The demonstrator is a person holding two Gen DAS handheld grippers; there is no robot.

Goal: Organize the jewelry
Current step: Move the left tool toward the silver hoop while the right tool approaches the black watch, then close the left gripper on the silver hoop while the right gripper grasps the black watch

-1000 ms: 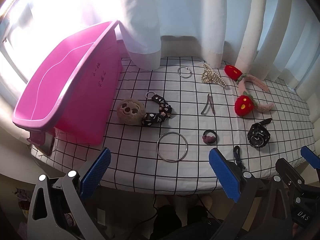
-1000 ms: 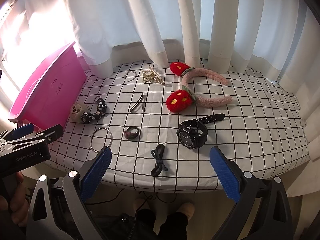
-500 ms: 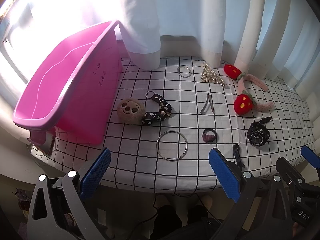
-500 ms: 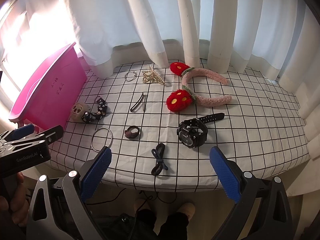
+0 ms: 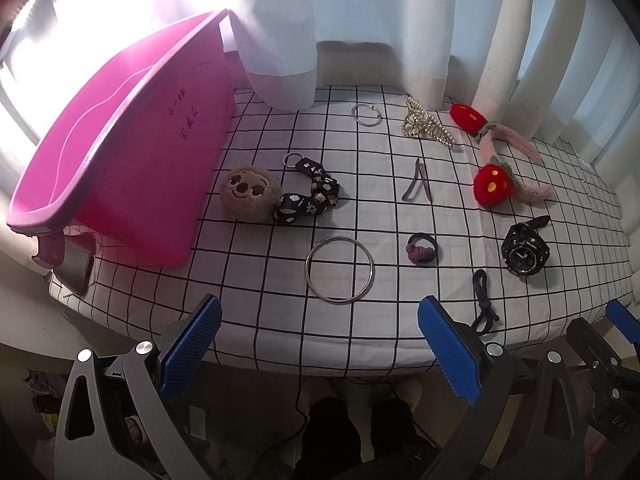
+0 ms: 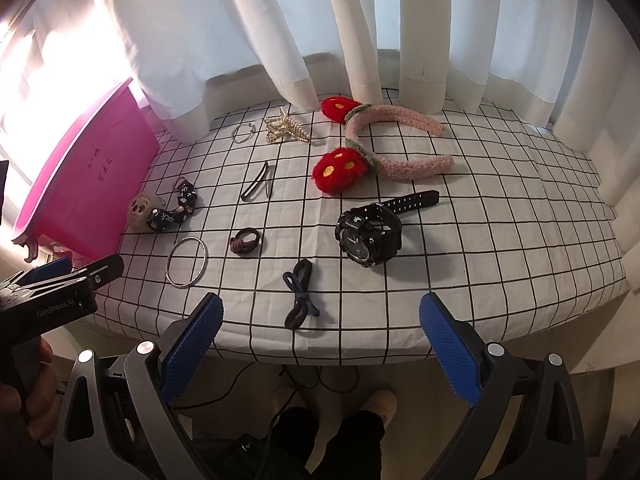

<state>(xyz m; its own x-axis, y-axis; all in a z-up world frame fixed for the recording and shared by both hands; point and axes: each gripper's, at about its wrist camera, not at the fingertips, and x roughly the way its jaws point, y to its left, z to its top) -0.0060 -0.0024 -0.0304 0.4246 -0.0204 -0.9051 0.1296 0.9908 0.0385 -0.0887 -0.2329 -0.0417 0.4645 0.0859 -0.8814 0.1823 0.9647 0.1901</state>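
1. Pink plastic bin (image 5: 120,152) sits at the table's left end, tilted, open side up; nothing visible inside from these angles.
2. Jewelry is all loose on the grid-pattern cloth (image 6: 500,248), none of it in the bin.
3. Near edge: large metal bangle (image 5: 340,269), purple-knot hair tie (image 5: 421,249), dark bow hair tie (image 6: 301,294), black watch (image 6: 370,232).
4. Mid row: plush-face keychain with black strap (image 5: 276,196) just beside the bin, dark hair clip (image 5: 417,181).
5. Far row by the curtain (image 6: 240,40): small ring hoop (image 5: 366,115), gold claw clip (image 5: 424,126), strawberry headband (image 6: 380,148).
6. Left gripper (image 5: 320,344): blue pads wide apart, empty, hovering off the near table edge in line with the bangle.
7. Right gripper (image 6: 320,344): fingers also spread, holding nothing, just short of the edge near the bow tie.
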